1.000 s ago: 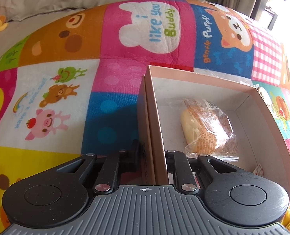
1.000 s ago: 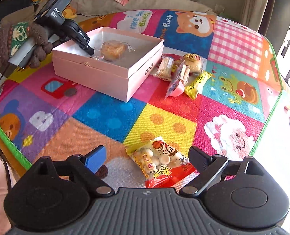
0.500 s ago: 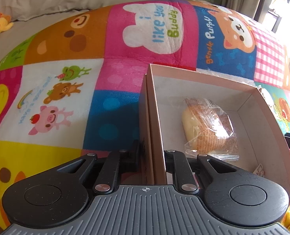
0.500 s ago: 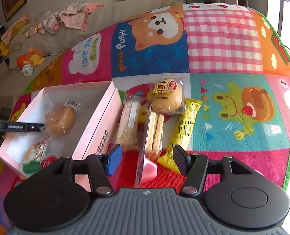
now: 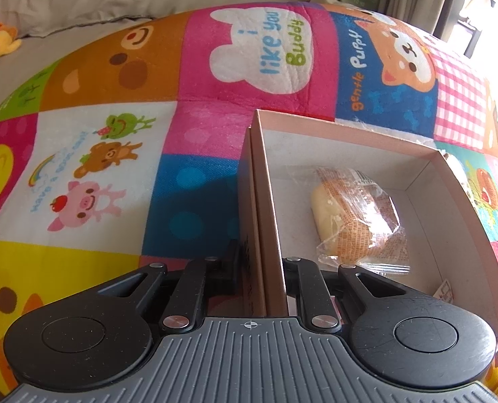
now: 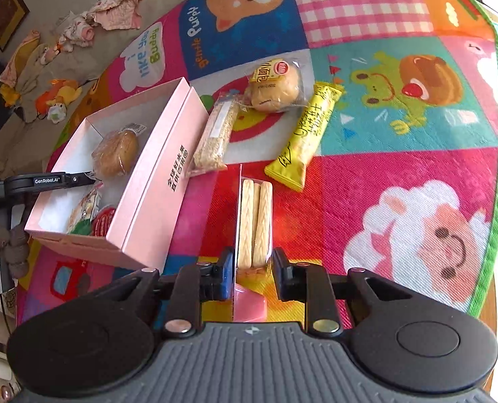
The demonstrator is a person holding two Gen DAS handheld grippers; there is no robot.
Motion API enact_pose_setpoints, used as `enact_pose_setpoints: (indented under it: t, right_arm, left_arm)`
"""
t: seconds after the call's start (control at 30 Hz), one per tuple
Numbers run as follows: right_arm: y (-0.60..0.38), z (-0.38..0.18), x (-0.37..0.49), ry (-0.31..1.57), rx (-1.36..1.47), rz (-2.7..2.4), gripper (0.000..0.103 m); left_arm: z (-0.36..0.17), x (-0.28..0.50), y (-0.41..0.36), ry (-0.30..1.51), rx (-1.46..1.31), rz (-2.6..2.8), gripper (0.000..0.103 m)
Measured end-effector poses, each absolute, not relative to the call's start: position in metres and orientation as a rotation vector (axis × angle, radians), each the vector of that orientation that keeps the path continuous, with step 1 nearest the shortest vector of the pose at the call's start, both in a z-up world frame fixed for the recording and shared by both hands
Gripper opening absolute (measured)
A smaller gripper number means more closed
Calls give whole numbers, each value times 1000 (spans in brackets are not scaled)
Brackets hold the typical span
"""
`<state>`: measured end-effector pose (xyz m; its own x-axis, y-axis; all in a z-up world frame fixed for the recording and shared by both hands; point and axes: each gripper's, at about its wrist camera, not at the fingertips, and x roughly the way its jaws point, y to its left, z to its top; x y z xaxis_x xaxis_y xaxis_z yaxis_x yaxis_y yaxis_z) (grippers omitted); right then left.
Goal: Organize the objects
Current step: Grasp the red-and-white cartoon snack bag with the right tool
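1. On the play mat, near its left edge: pink box, open, holding a wrapped bun and a snack bag.
2. Left hand-held gripper: pinching the pink box's near wall.
3. Right hand-held gripper: jaws just closing, now pressed onto a biscuit-stick pack standing on edge just beside the box.
4. Toward the mat's middle: sesame bar, second bun, yellow bar.

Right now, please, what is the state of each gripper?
Left gripper: closed on the pink box wall.
Right gripper: jaws just closed, now holding the biscuit stick pack.
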<state>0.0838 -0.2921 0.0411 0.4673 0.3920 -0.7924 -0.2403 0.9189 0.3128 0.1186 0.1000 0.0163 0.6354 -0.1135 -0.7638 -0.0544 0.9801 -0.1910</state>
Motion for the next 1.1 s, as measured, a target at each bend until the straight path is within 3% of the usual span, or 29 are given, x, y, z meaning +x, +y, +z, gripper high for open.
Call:
enact_pose_setpoints:
  t: [0.13,0.2,0.33,0.67,0.93,0.97,1.0,1.1]
  right_arm:
    - [-298,52,53,965,51,367,45]
    - [-294,59,35,943,-4,402,65]
    - [-283,60,-2,927,-105,490,83]
    - [-241,49,-51,930,-253,627,83]
    - [-230,34,-25,993,-128,526,84]
    - [-228,34,-25,986,-139,519,82]
    - [-225,35,-26,978,-148,510,72]
    - [-220,40,-28,970,-179,502,56]
  left_arm:
    - [16,118,100,883,-204,-34,17]
    - [16,119,100,885,-207,-33,17]
    - [17,119,100,886,-206,-33,17]
    - [16,119,101,882,-207,-33,17]
    - [17,118,95,875,-162,-30,17]
    - [17,118,94,873,-156,-30,17]
    - [17,117,93,870,-151,-30,17]
    - [16,116,94,863,-154,-35,17]
